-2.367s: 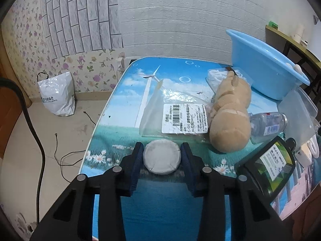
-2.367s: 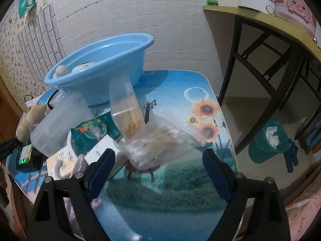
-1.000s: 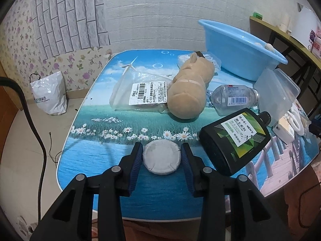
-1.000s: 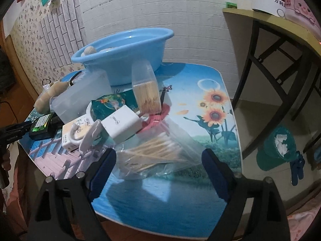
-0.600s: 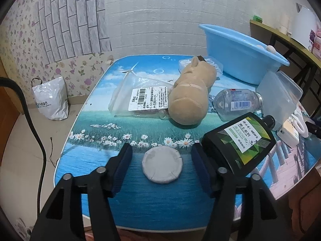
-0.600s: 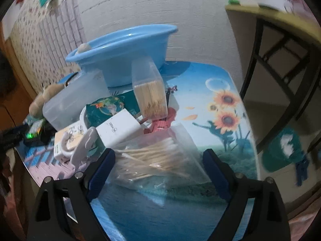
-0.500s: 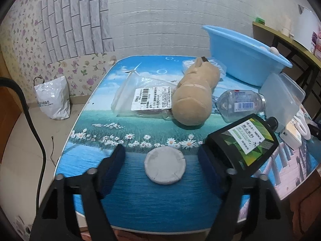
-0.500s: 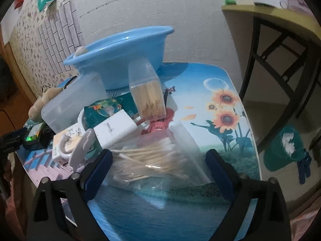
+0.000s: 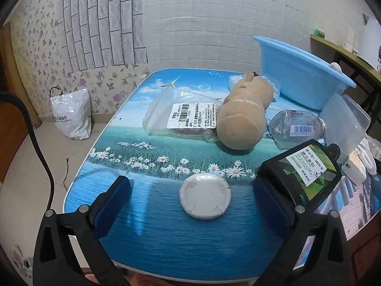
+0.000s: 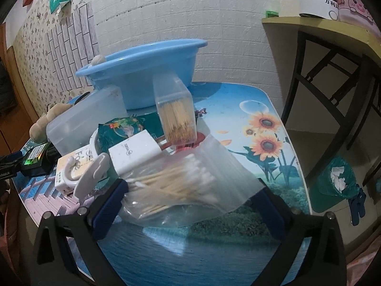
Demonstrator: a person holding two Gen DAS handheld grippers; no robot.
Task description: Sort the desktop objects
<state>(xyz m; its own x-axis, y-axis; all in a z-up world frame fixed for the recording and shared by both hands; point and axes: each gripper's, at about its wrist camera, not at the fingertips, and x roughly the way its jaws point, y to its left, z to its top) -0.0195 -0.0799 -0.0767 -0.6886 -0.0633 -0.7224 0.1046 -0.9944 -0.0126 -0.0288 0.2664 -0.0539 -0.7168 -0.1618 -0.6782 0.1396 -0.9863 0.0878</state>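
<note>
Left wrist view: the left gripper point(image 9: 193, 200), jaws just spread wide, straddles a round white paper-wrapped disc point(image 9: 205, 199) lying untouched on the near blue table point(image 9: 166, 245); a black rectangular bottle point(image 9: 302, 171) lies right. Right gripper point(image 10: 190, 205), jaws just widened too, frames a clear plastic bag of cotton swabs point(image 10: 188, 190) on the table.

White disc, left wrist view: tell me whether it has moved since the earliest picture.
Yes. The white disc came toward the table's near edge, away from the labelled bag, and lies free between open jaws.
</note>
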